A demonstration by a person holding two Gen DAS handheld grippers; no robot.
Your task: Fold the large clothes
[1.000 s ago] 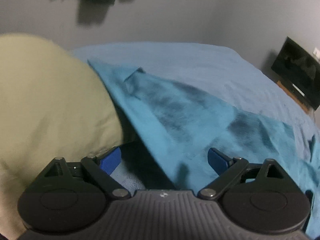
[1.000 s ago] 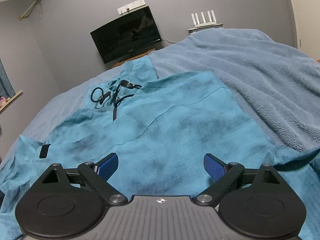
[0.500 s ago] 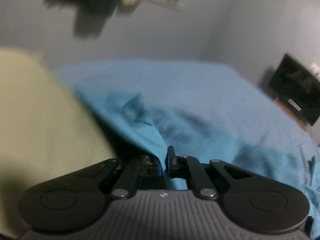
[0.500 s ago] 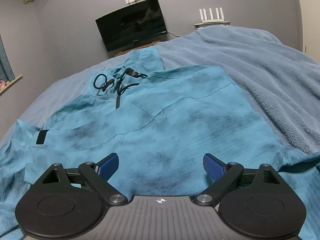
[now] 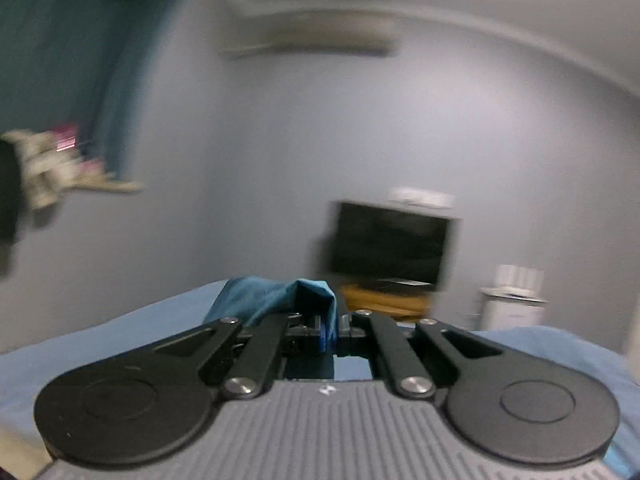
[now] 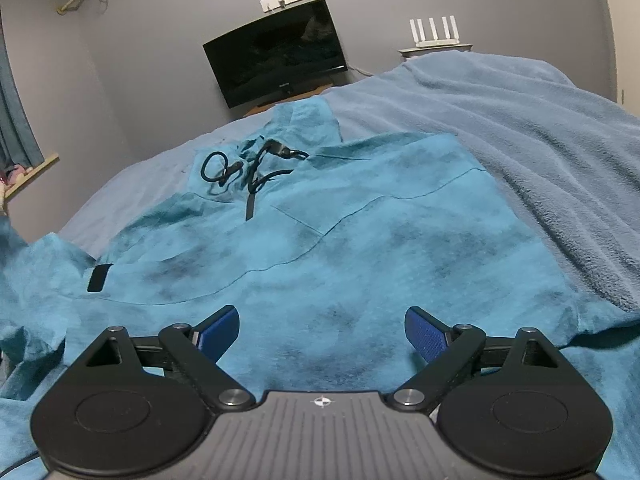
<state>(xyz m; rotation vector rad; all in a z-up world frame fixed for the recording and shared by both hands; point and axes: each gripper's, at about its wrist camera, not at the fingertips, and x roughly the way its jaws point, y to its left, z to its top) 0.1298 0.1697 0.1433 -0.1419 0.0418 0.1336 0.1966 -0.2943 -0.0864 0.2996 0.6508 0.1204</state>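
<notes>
A large teal hoodie (image 6: 360, 248) with dark blotches lies spread on the bed, its hood and black drawstrings (image 6: 248, 168) at the far end. My right gripper (image 6: 322, 330) is open and empty, low over the hoodie's lower part. My left gripper (image 5: 330, 330) is shut on a bunched fold of the teal hoodie (image 5: 280, 298) and holds it up, pointing at the wall. The left view is blurred.
A light blue blanket (image 6: 540, 140) lies heaped on the bed's right side. A black TV (image 6: 276, 50) hangs on the grey wall, with a white router (image 6: 434, 34) to its right. A window sill (image 6: 28, 172) is at the left.
My left gripper closed on the hoodie's edge beside the beige pillow, then lifted it and swung up toward the TV wall. My right gripper stayed open, shifting slightly over the hoodie.
</notes>
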